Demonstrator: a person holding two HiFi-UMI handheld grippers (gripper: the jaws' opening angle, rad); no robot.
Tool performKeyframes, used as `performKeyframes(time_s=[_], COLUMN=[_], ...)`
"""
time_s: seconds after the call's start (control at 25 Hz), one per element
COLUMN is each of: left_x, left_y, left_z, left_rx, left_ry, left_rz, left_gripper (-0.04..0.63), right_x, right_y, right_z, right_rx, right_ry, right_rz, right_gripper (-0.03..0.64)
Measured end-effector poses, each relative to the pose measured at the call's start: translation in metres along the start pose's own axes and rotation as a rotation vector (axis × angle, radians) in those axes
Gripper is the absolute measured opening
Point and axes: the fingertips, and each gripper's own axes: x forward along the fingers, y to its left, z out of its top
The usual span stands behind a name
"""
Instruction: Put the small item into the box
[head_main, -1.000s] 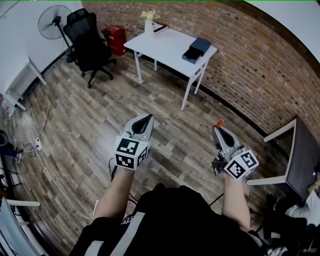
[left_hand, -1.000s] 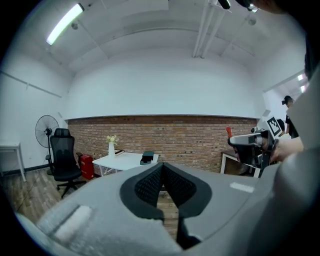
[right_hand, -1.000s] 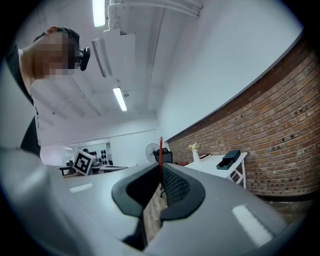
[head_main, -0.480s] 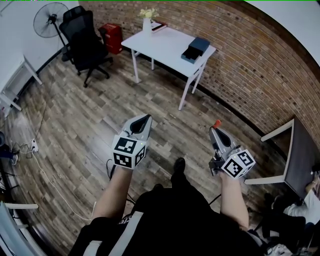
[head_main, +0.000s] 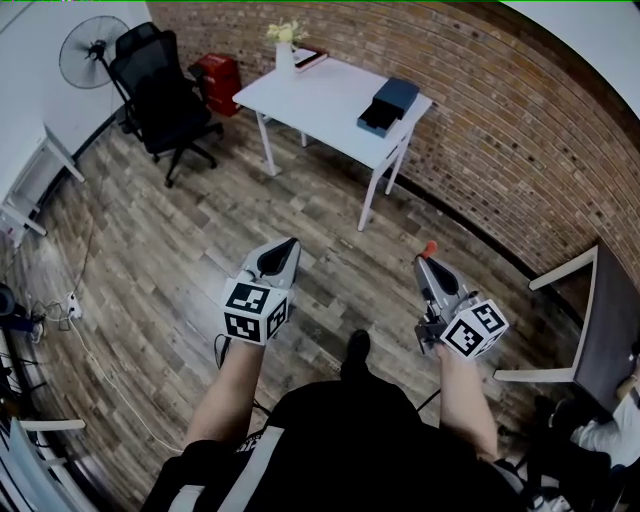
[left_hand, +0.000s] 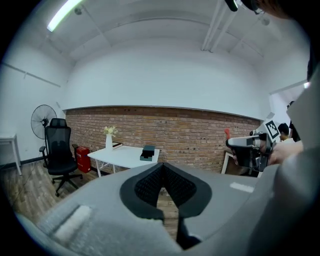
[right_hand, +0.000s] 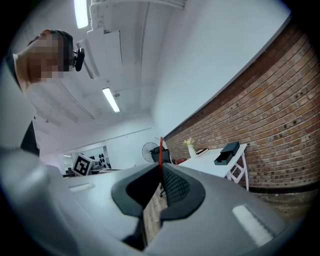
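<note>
A dark box (head_main: 388, 103) lies near the right end of a white table (head_main: 310, 95) by the brick wall, well ahead of both grippers. My right gripper (head_main: 428, 254) is shut on a small thin red item (head_main: 429, 247) that sticks out past its tips. The right gripper view has that red item (right_hand: 160, 150) upright between the jaws, with the box (right_hand: 229, 151) far off. My left gripper (head_main: 289, 244) is shut with nothing in it. The left gripper view shows the box (left_hand: 148, 152) on the table (left_hand: 122, 156), and the right gripper (left_hand: 247, 145) to the side.
A white vase of flowers (head_main: 283, 48) and a book (head_main: 310, 57) sit on the table's far end. A black office chair (head_main: 155, 85), a fan (head_main: 85, 50) and a red container (head_main: 217, 72) stand at the back left. A dark table (head_main: 610, 320) is at the right; cables (head_main: 60, 300) trail left.
The person has stepped forward over the wooden floor, so the white table sits nearer and a shoe now shows below. Both grippers keep their pose and hold.
</note>
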Motion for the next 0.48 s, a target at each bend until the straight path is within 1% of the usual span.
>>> performKeyframes(time_s=[0.28,0.48], left_x=[0.09,0.157], left_y=[0.001,-0.012], left_z=[0.018,0.041], left_rx=[0.006,0.033], left_ry=[0.049,0.07], left_rz=[-0.009,-0.021], left_gripper=[0.006,0.006], right_x=[0.038,0.054], right_y=[-0.079,-0.143], right_z=[0.013,0.033], right_rx=[0.05,0.079], right_ry=[0.009,0.002], right_rz=[0.013,0.019], right_gripper=[0.012,0.012])
